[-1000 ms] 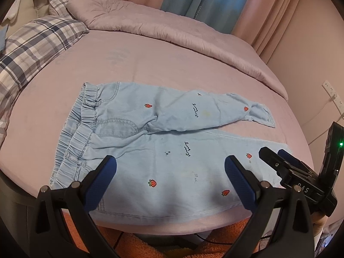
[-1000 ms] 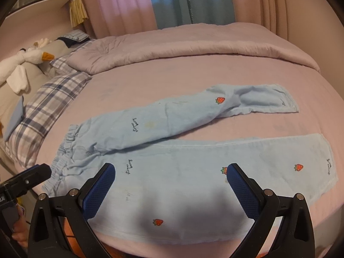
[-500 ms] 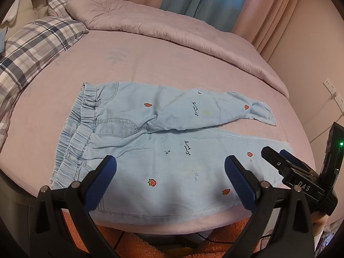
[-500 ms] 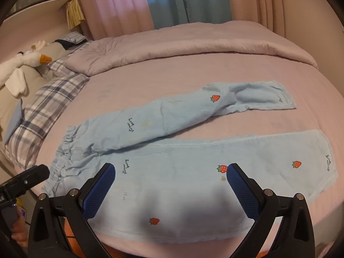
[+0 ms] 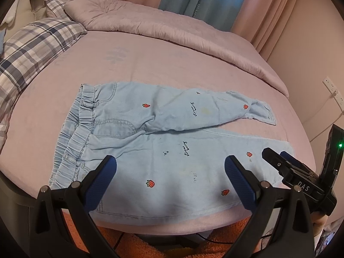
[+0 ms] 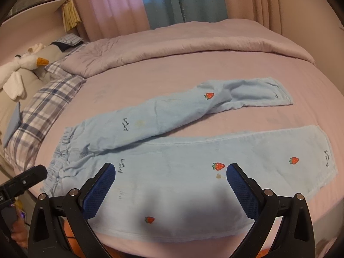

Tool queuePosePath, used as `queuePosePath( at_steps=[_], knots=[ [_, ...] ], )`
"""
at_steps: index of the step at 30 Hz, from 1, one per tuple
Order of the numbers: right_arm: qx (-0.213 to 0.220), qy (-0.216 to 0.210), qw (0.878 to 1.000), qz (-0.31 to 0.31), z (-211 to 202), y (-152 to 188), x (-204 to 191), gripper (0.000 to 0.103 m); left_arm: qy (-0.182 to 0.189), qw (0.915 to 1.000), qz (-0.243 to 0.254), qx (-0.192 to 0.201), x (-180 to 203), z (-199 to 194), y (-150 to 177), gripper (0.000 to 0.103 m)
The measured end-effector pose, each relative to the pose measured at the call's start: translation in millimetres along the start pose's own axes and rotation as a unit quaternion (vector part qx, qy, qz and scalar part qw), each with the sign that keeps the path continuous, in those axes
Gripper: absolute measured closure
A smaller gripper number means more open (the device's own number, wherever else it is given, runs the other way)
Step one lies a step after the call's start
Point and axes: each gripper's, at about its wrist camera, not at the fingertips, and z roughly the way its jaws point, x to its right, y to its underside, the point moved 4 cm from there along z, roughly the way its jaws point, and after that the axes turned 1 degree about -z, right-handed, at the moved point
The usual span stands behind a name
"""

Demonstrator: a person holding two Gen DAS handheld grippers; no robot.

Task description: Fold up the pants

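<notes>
The pants (image 5: 163, 150) lie unfolded along the bed's (image 5: 150, 68) near edge, legs spread apart. Both the left hand-held gripper (image 5: 171, 172) and right hand-held gripper (image 6: 169, 180) hover released above them; every fold remains.

Dim pink light, fisheye warp, soft shadows

You had a bed (image 5: 163, 64) with a pink sheet under everything. Light-blue pants (image 5: 163, 150) lay flat on it near the front edge, a folded quilt (image 5: 172, 28) ran along the far side, and a plaid pillow (image 5: 36, 43), possibly two, sat at the left.
</notes>
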Motion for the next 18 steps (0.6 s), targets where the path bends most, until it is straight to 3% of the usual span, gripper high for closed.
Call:
queuePosePath(
  at_steps=[18],
  knots=[
    [0.000, 0.011, 1.000, 0.021, 1, 1, 14, 0.000, -0.004, 0.9999, -0.003, -0.014, 1, 9, 0, 0.003]
  ],
)
